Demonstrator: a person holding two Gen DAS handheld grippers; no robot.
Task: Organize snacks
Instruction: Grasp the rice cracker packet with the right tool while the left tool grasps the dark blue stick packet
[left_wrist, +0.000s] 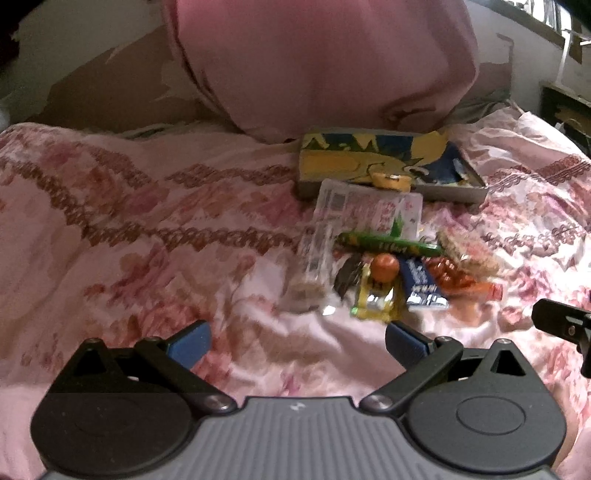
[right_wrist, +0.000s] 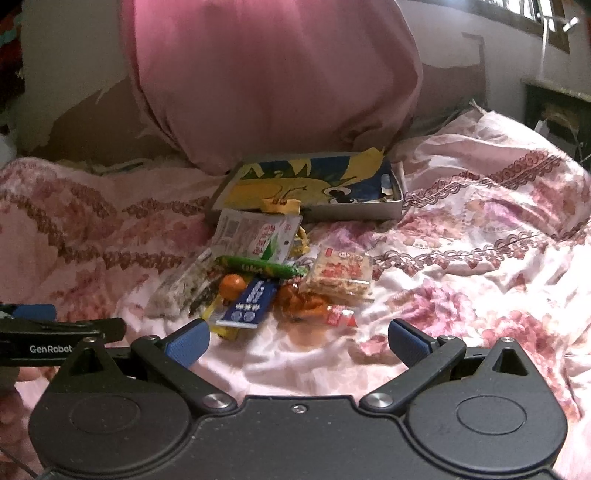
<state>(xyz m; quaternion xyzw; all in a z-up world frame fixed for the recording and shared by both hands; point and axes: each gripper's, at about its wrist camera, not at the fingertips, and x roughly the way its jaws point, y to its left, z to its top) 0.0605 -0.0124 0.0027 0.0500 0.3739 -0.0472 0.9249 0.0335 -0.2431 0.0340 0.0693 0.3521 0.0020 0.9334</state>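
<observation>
A heap of snacks lies on a pink flowered bedspread (left_wrist: 155, 229): a green stick pack (left_wrist: 388, 244) (right_wrist: 260, 266), a small orange ball (left_wrist: 385, 268) (right_wrist: 231, 285), a blue packet (left_wrist: 424, 286) (right_wrist: 249, 304), a white packet (left_wrist: 365, 208) (right_wrist: 255, 232), a rice cracker pack (right_wrist: 338, 277) and an orange-red wrapper (right_wrist: 314, 310). Behind them sits a shallow box (left_wrist: 391, 166) (right_wrist: 314, 184) with a yellow and blue picture. My left gripper (left_wrist: 297, 343) is open just short of the heap. My right gripper (right_wrist: 299, 343) is open too, nothing between its fingers.
A big pink pillow (left_wrist: 325, 62) (right_wrist: 273, 77) leans over the box at the back. The bedspread (right_wrist: 480, 258) is rumpled to the right of the heap. The left gripper's body (right_wrist: 44, 339) shows at the right view's left edge.
</observation>
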